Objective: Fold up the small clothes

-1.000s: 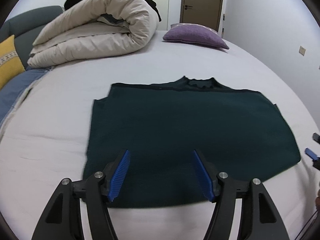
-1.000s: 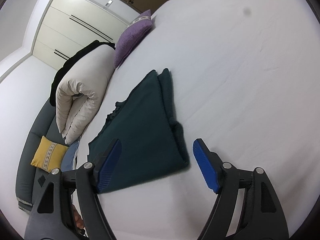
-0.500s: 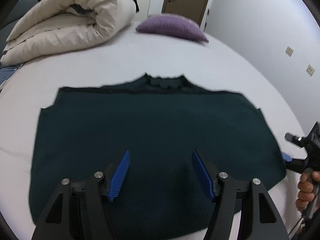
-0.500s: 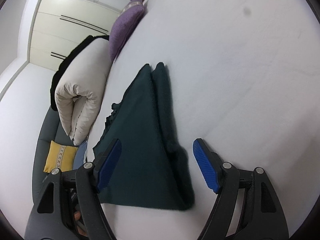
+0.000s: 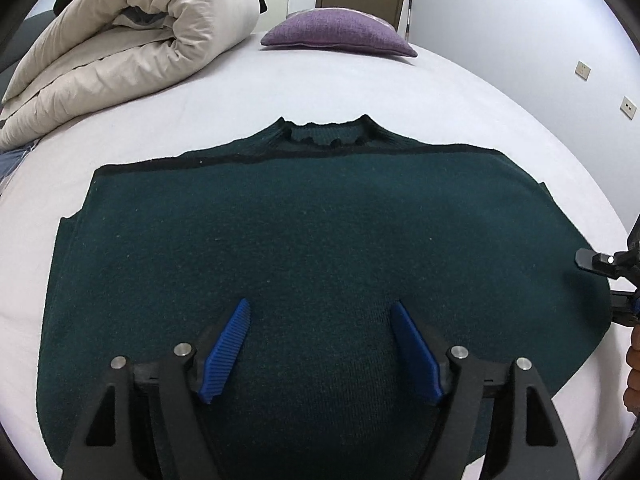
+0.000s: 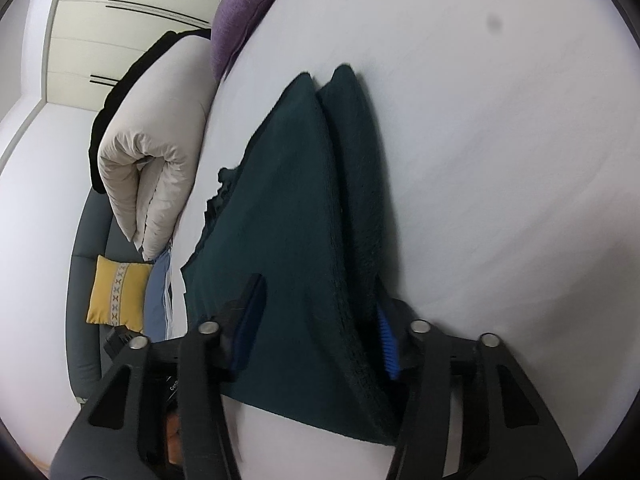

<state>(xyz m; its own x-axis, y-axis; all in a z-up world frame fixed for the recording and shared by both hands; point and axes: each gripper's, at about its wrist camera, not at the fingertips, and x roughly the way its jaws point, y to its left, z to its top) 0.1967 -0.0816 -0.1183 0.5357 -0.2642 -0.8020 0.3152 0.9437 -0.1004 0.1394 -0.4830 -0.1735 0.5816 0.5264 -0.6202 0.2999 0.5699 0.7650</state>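
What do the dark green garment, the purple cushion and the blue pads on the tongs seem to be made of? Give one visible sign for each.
Dark green garment: looks like knitted wool or acrylic, matt and fuzzy, with a ribbed collar.
Purple cushion: probably a coarse woven or knitted fabric; its surface shows a grainy, matt texture.
Blue pads: likely moulded plastic or rubber, with fine ridges across the face; which of the two cannot be told.

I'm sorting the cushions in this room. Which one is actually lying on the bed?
The purple cushion, lying at the far end of the white bed. The yellow cushion with the patterned stripe sits off the bed, against the grey sofa.
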